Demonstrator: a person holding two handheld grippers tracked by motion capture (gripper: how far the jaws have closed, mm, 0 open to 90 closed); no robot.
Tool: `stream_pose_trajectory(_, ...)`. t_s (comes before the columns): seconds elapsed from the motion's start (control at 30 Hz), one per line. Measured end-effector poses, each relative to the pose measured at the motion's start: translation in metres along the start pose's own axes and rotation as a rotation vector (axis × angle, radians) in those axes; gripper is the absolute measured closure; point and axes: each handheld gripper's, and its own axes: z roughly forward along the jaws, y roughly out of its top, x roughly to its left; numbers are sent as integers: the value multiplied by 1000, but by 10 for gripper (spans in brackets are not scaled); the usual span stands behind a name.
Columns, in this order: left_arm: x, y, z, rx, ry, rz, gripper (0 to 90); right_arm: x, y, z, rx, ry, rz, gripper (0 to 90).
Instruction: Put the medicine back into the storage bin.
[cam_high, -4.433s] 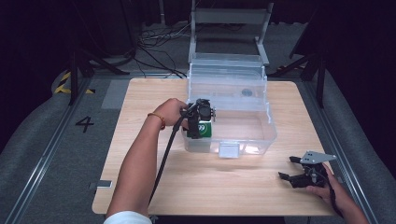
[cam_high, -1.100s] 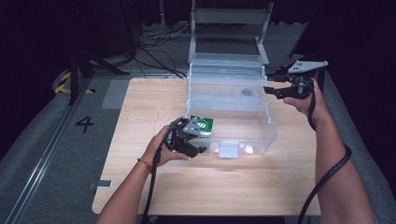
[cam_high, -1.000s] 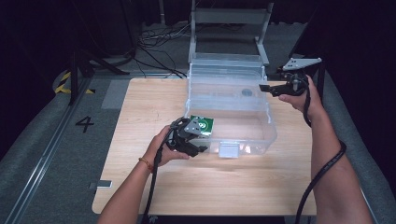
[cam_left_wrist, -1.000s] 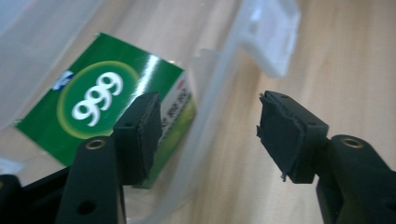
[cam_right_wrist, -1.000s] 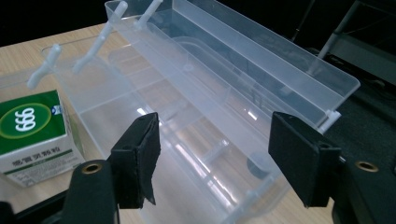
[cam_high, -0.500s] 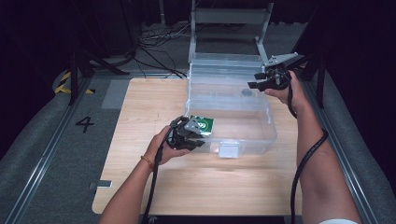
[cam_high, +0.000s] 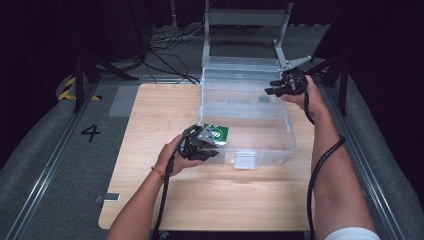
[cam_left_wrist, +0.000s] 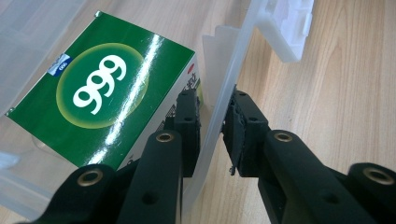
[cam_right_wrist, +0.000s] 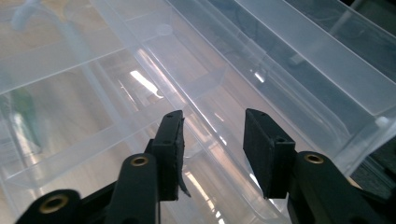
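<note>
Since the earlier frames the right claw (cam_high: 278, 90) has travelled from the lower right of the high view up to the far right rim of the clear plastic bin (cam_high: 287, 131), right of centre in that view. Its jaws have just been closing; in the right gripper view they straddle the rim with gaps on both sides, so it is open, not yet gripping. The left claw (cam_high: 206, 148), just left of centre, has also just been closing, and the left gripper view shows its jaws pinching the bin's near wall. The green box (cam_left_wrist: 100, 95) lies inside the bin, just beside that wall. With one side clamped and the other nearly so, a two-handed lift or shift of the bin looks close.
</note>
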Motion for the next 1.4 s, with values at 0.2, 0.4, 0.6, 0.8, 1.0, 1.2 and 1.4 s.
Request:
stream_pose_trajectory(0.2, 1, -2, -2, 1, -11, 5, 761, 0, 2, 0, 10, 38, -52, 683)
stream_pose_trajectory(0.4, 1, -5, -3, 5, -29, 0, 765, 7, 10, 0, 40, 81, -129, 754)
stream_pose_trajectory(0.6, 1, -4, -2, 14, -37, 10, 776, 12, 17, -1, 62, 87, -179, 806)
stream_pose_trajectory(0.8, 1, -5, -1, 4, -39, -3, 775, 14, 19, -4, 64, 102, -196, 829)
stream_pose_trajectory(1.0, 1, -6, -1, -3, -54, -11, 771, 16, 24, -10, 84, 136, -229, 862)
stream_pose_trajectory(1.2, 1, -7, 0, -9, -58, -14, 767, 20, 26, -15, 89, 140, -248, 872)
stream_pose_trajectory(1.4, -1, -7, 2, -19, -64, -24, 760, 23, 27, -20, 101, 149, -257, 881)
